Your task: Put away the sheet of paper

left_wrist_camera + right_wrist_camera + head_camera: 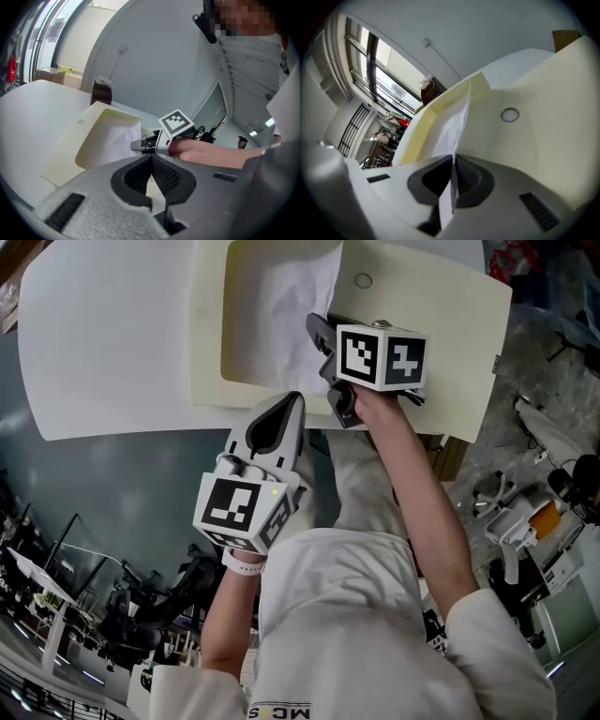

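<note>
A white sheet of paper (281, 306) lies partly inside the open pocket of a cream envelope folder (441, 306) on the white table (112, 343). My right gripper (319, 334) is shut on the sheet's near edge, at the folder's mouth. In the right gripper view the paper (450, 131) runs from between the closed jaws (452, 171) up into the folder (525, 150). My left gripper (286, 407) is shut and holds nothing; it hangs just off the table's near edge, below the folder. In the left gripper view its jaws (151, 161) point at the folder (65, 145) and the right gripper (140, 144).
The folder's flap carries a round snap button (510, 114). A small dark pot with a plant (101, 91) stands at the table's far side. A brown box (49, 75) sits beyond it. Chairs and equipment (534, 521) crowd the floor to the right.
</note>
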Available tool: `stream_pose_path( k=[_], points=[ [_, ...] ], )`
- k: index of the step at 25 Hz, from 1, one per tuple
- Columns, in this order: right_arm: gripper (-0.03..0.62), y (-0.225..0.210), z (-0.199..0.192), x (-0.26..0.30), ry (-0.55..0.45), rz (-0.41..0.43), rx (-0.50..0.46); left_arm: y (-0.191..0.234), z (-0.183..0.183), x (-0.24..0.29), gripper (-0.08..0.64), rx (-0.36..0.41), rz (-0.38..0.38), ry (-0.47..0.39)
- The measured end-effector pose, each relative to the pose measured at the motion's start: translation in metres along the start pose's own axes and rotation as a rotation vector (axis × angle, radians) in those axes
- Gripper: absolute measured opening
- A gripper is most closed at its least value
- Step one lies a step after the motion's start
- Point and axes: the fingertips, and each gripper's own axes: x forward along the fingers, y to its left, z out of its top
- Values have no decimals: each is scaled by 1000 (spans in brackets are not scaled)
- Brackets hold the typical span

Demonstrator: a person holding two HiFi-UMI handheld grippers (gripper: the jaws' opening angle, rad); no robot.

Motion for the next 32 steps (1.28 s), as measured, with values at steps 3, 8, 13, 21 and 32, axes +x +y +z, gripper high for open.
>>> stream_pose_path(
  k=[3, 8, 13, 21, 32],
  points=[
    [14, 6, -2, 5, 20, 17, -22, -1, -2, -1, 23, 1, 4, 1],
    [53, 13, -3, 5, 54, 28, -76, -6, 2, -2, 24, 4, 3, -7],
    [106, 7, -4, -1, 61, -3, -124, -8, 3, -6, 23, 14, 6, -18],
    [118, 3, -1, -34, 13, -60, -163, -19, 5, -20, 23, 30, 5, -40],
    [74, 48, 12, -141, -168, -10, -255, -56, 37, -59, 23, 93, -14, -102]
  ],
)
